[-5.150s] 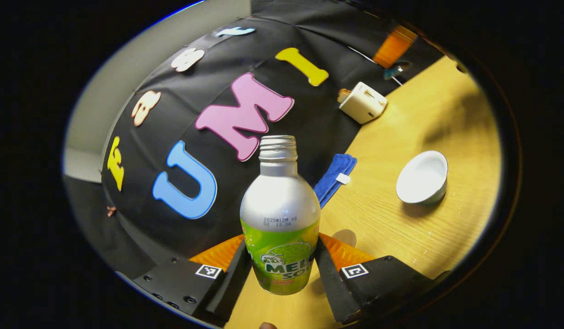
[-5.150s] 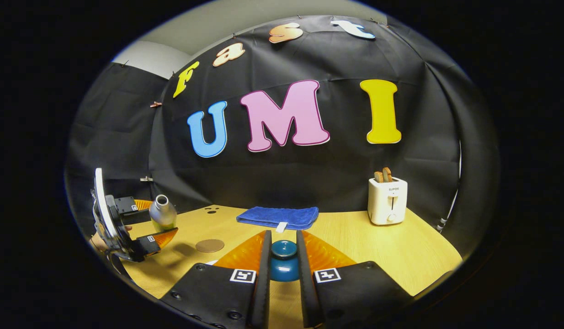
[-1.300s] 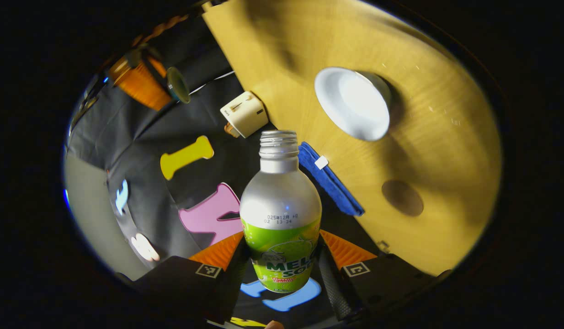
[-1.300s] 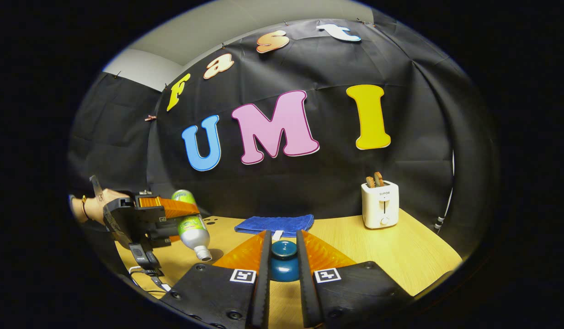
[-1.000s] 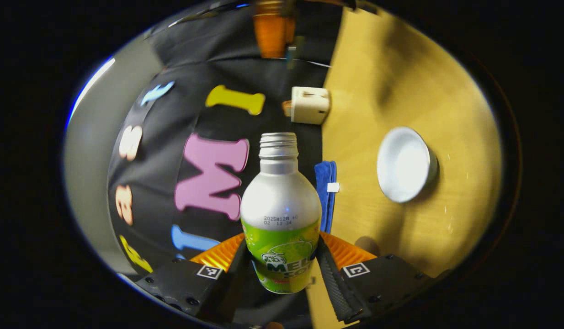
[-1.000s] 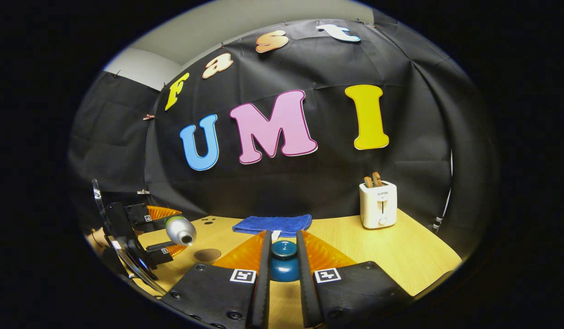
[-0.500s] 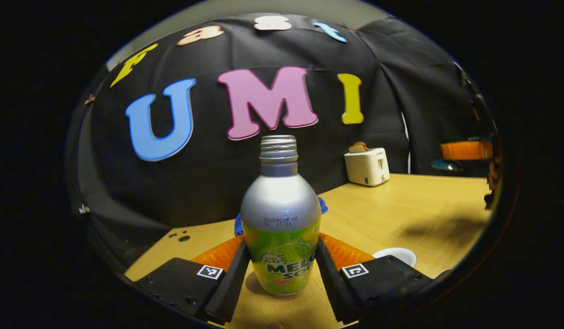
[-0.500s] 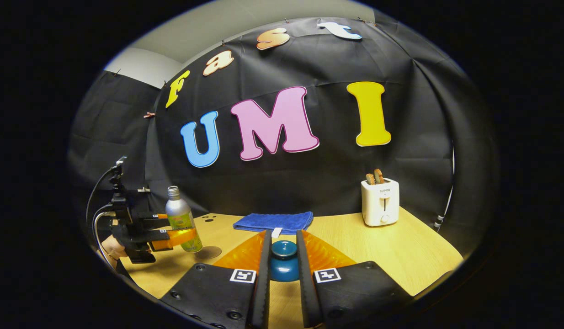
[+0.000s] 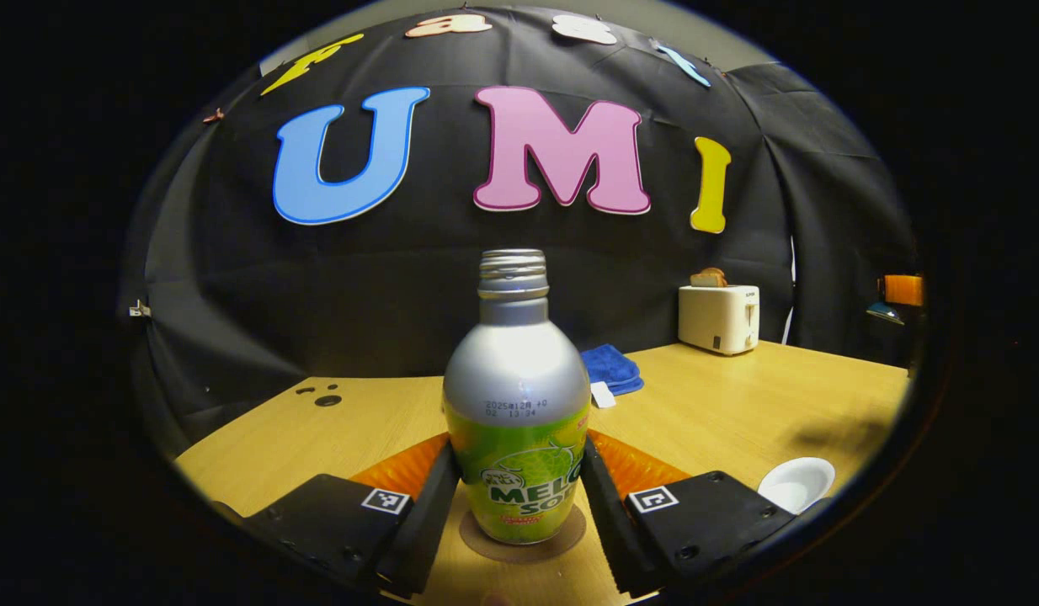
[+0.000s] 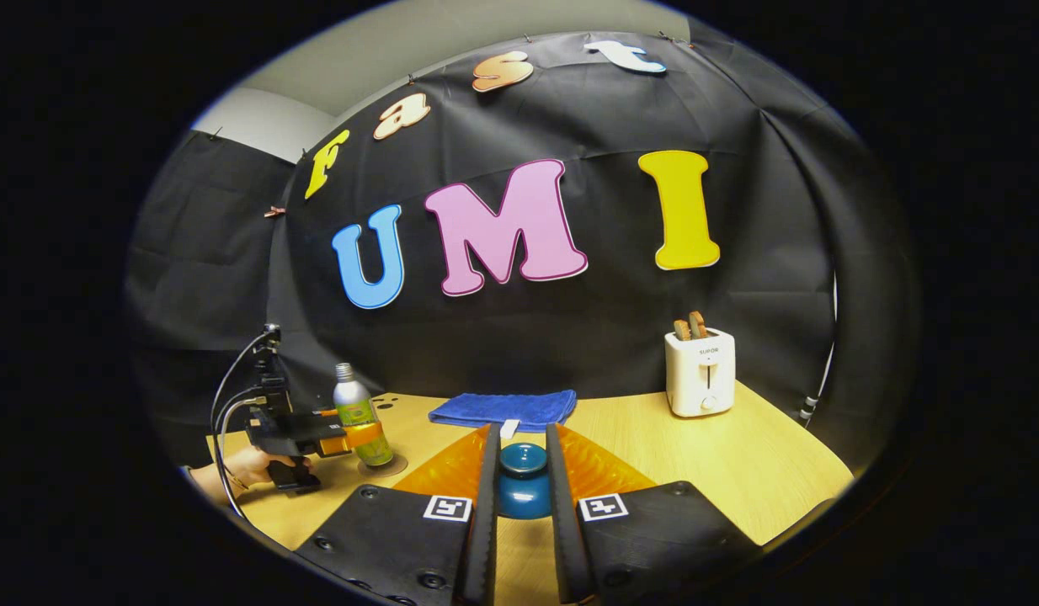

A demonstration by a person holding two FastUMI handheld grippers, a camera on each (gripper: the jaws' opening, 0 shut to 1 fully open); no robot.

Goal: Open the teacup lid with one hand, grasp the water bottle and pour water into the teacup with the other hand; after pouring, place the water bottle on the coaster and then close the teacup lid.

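Standing upright again at lower centre, the water bottle [image 9: 517, 396] we tipped a second ago now rests on the coaster [image 9: 523, 539], left fingers [image 9: 431, 505] clamped; right fingers [image 10: 484, 505] pinch the teacup lid [image 10: 523, 480], so pouring looks finished.

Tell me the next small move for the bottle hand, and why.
Probably open the left gripper and back away. The water bottle stands upright with its base on the round coaster, both fingers pressing its sides. The right gripper holds the lid, and the teacup sits uncovered.
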